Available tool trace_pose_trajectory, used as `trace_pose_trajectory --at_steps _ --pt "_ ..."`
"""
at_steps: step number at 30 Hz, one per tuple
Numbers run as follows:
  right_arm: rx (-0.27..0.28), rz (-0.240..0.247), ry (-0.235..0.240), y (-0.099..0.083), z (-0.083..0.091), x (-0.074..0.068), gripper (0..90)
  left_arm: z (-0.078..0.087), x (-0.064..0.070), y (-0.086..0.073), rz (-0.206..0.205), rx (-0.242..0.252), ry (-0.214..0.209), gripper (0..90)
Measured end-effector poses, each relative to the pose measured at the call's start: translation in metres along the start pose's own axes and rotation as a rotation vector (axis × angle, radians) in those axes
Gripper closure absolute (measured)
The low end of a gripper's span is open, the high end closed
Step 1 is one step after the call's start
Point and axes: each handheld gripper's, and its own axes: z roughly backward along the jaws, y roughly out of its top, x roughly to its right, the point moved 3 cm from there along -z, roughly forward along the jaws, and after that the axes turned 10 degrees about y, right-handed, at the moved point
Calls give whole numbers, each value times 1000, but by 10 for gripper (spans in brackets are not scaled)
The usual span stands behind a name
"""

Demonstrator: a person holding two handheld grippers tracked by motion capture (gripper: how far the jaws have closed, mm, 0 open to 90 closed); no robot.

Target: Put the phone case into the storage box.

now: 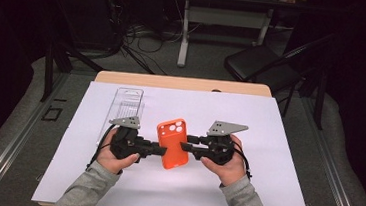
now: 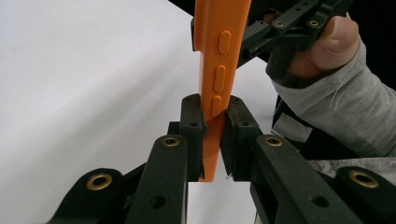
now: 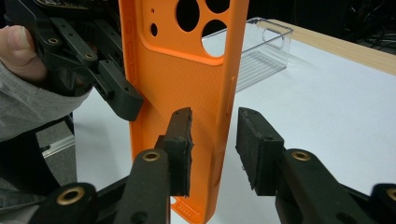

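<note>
Left gripper (image 2: pixel 212 126) clamps the orange phone case (image 1: pixel 172 143) edge, holding it above the table (image 1: pixel 278 141) — right gripper (image 3: pixel 215 140) released, jaws straddling the opposite edge. Next: close right for a two-sided hold.

The orange phone case (image 1: pixel 172 143) is a soft, one-piece shell with round camera cut-outs grouped at its far end and three raised oval buttons along one long edge. It is empty. It is held above the white sheet (image 1: pixel 268 140) over its near middle part, long axis running roughly away from the person, camera end farther off. The left gripper (image 1: pixel 156 149) pinches its left long edge; the right gripper (image 1: pixel 187 146) meets its right edge, jaws parted astride that edge in the right gripper view.
</note>
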Motion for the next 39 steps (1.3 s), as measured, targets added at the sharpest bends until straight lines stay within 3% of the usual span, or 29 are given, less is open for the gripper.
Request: trace_pose_trajectory --at_steps 23,39 --pt "4 -28 35 -2 1 2 767 -2 0 -1 -5 1 -11 801" --pt "-1 -20 49 -3 2 4 803 -1 0 -1 -5 -4 -17 801"
